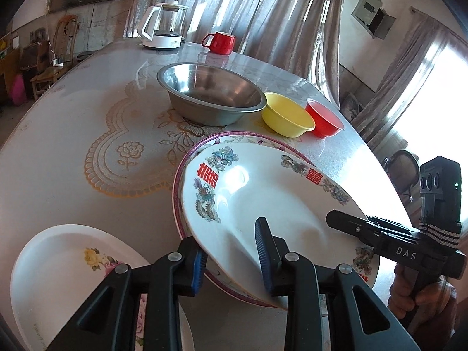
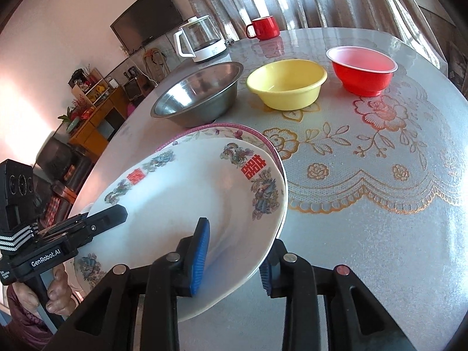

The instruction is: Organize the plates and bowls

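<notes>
I have both grippers' fingers clamped on the dragon plate — left gripper on its left rim, right gripper opposite — tilted, lying just on the pink-rimmed plate.

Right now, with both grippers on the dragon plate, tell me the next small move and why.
Probably open both grippers a little and back off. The dragon plate already lies over the pink-rimmed plate, though its near edge looks raised. The left gripper and right gripper straddle opposite edges. The steel bowl, yellow bowl and red bowl remain unstacked.
</notes>
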Available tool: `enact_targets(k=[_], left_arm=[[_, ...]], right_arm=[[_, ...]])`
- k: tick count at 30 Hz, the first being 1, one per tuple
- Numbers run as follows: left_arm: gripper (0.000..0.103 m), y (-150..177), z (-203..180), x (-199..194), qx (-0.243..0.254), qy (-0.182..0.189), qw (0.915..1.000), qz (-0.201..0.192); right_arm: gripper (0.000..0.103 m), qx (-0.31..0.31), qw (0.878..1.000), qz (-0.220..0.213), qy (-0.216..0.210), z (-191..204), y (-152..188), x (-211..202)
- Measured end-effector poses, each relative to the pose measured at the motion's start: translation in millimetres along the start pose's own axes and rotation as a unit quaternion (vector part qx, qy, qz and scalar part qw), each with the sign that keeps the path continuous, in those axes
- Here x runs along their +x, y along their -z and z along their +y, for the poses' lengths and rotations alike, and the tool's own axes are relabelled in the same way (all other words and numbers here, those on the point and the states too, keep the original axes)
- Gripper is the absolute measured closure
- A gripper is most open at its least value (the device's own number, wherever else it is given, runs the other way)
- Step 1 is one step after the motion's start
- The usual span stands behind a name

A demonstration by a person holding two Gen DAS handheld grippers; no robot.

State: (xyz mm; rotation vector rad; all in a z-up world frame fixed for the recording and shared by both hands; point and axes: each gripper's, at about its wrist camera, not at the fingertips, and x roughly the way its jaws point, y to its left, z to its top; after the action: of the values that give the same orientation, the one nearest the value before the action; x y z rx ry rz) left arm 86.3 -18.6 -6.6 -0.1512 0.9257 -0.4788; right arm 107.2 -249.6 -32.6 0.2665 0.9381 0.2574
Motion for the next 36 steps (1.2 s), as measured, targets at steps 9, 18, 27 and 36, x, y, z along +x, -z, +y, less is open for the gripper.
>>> enact_targets(k=[9,18,27,36], left_arm=[[0.071,0.4,-1.9,-2.0,0.004,-0.003,1.0000,-0.003],[0.071,8.7,-2.1,-1.4,0.006,-0.004,0.9999,0.007],[0.071,13.6,-1.1,-7.8,0.000,0.002,1.0000,0.006],[0.067,14.7,2.7,-12.1,-0.009,-0.013,0.9999,0.001]], right_arm=[[0.072,0.001,1.000,-0.002,0.009,0.9,0.6,-5.2],[0.072,0.000,1.000,-0.007,0.009,-0.2,1.8,-11.6],[0.072,0.000,0.999,-0.017,0.032,-5.7,6.0,-16.6],[0.072,-0.033,0.998,-0.021,0.054,2.9,7.6,-13.6]])
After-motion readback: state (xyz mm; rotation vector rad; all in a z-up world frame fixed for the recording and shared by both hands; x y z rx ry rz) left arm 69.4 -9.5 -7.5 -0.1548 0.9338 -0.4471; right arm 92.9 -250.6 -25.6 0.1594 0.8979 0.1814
